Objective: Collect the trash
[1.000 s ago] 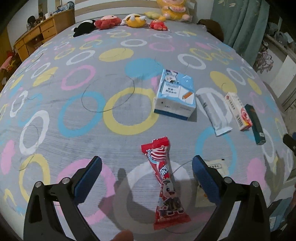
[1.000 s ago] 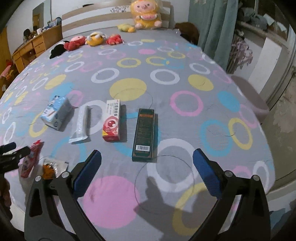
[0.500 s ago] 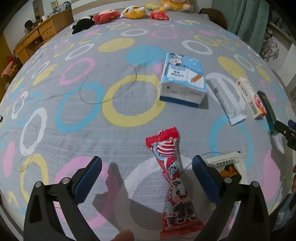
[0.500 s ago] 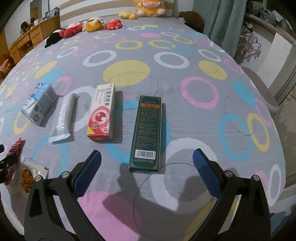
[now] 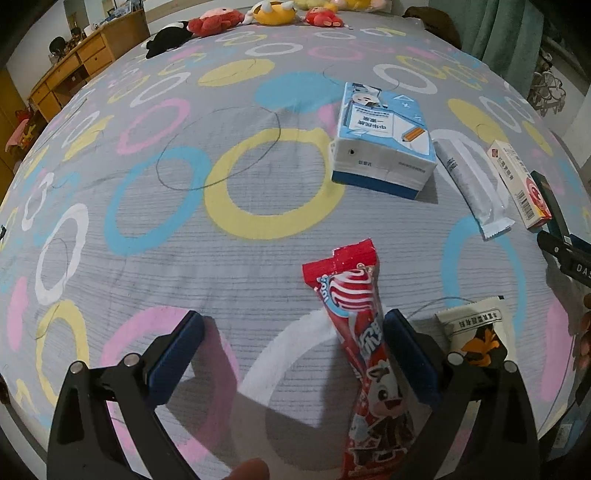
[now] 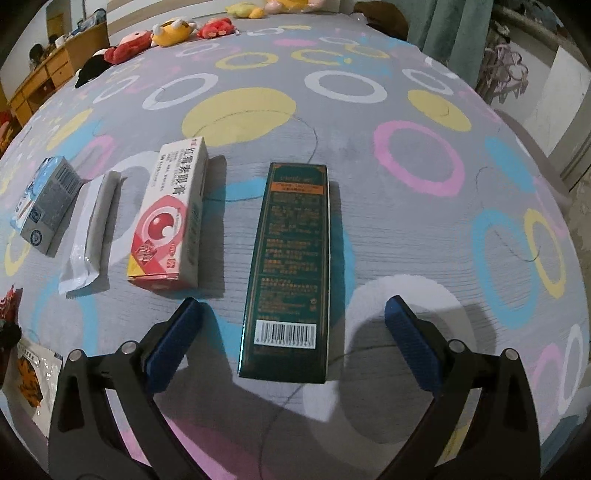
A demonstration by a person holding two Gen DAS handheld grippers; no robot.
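A red snack wrapper (image 5: 364, 343) lies lengthwise on the bed, between the fingers of my open left gripper (image 5: 291, 354) and close to the right finger. A white sachet (image 5: 476, 332) lies just right of that finger. Beyond are a blue tissue pack (image 5: 384, 147), a silver wrapper (image 5: 472, 184) and a red-white box (image 5: 524, 188). In the right wrist view my open right gripper (image 6: 293, 341) straddles the near end of a dark green box (image 6: 291, 258). The red-white box (image 6: 171, 218), silver wrapper (image 6: 90, 229) and blue pack (image 6: 46, 205) lie to its left.
The bedspread (image 5: 258, 184) is grey with coloured rings. Plush toys (image 5: 273, 13) line the far edge, and a wooden desk (image 5: 77, 62) stands at the far left. A green curtain (image 6: 454, 26) hangs on the right. The other gripper's tip (image 5: 565, 254) shows at the right edge.
Both grippers have moved forward and lower toward the bed. The red wrapper now sits nearer the left gripper's right finger, and the dark green box now lies between the right gripper's fingers.
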